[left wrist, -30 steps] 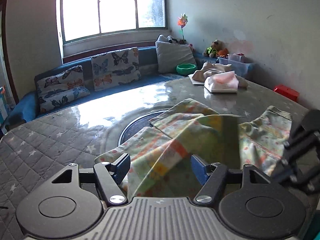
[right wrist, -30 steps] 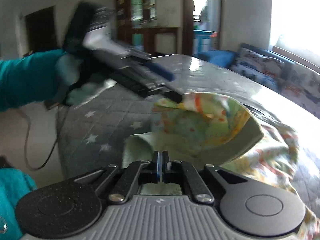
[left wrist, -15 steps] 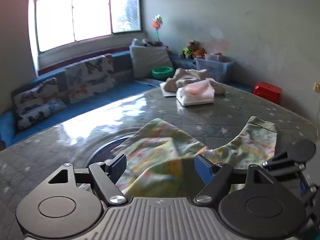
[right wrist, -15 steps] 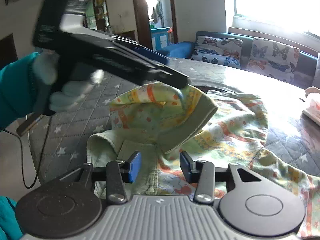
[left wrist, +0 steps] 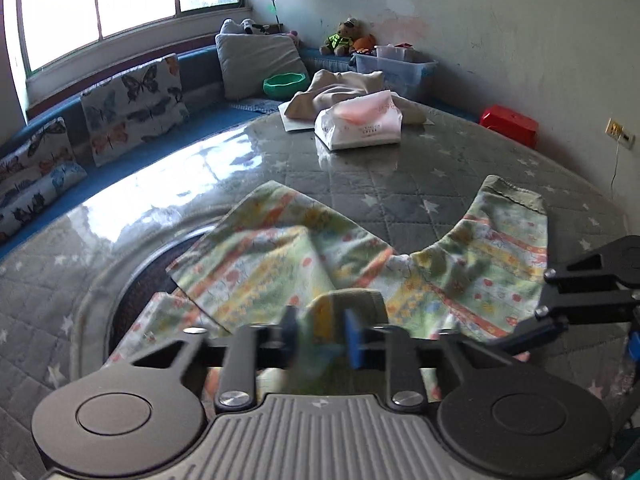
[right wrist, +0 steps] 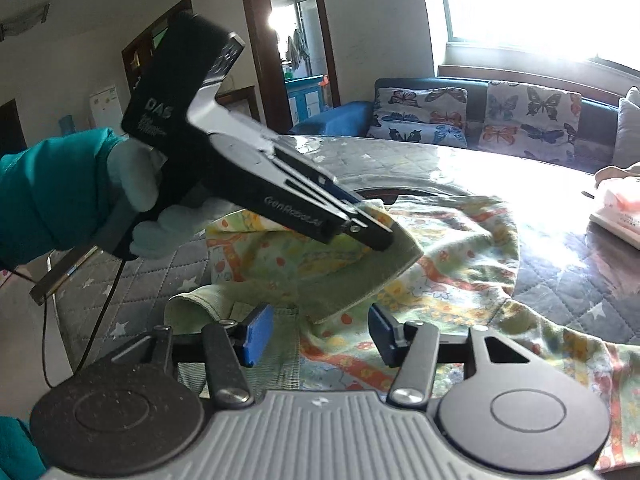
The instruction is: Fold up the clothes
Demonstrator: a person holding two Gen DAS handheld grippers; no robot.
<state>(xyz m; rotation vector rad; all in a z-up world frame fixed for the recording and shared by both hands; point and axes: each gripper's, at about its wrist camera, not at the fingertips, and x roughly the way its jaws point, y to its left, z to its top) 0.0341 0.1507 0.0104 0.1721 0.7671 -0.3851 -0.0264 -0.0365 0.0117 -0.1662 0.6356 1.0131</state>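
Starting on the left: the left tool [right wrist: 366, 226] is now down on the raised green waistband flap of the patterned pants [left wrist: 280, 264]. Its blue pads [left wrist: 354, 338] sit much closer together than half a second ago, when they were spread wide with nothing between them. There's cloth bunched in the gap now, but that bit is blurry, so I can't tell if it's actually clamped. From the right wrist view the tip of that tool is touching the folded-up flap, with a gloved hand [right wrist: 140, 200] in a teal sleeve [right wrist: 52, 192] holding the grip.

Moving right, the pants lie spread across the quilted star-print counter [left wrist: 400, 184], one leg running off to the far right. They look about where they were, only the flap is lifted a little higher.

The right tool [right wrist: 316, 332] hangs just over the waistband edge nearest it, with its pads wider apart than a moment ago and gripping nothing.

Further back on the counter there's a white tissue pack [left wrist: 358, 126] and a beige cloth pile [left wrist: 340, 88], same spot as before.
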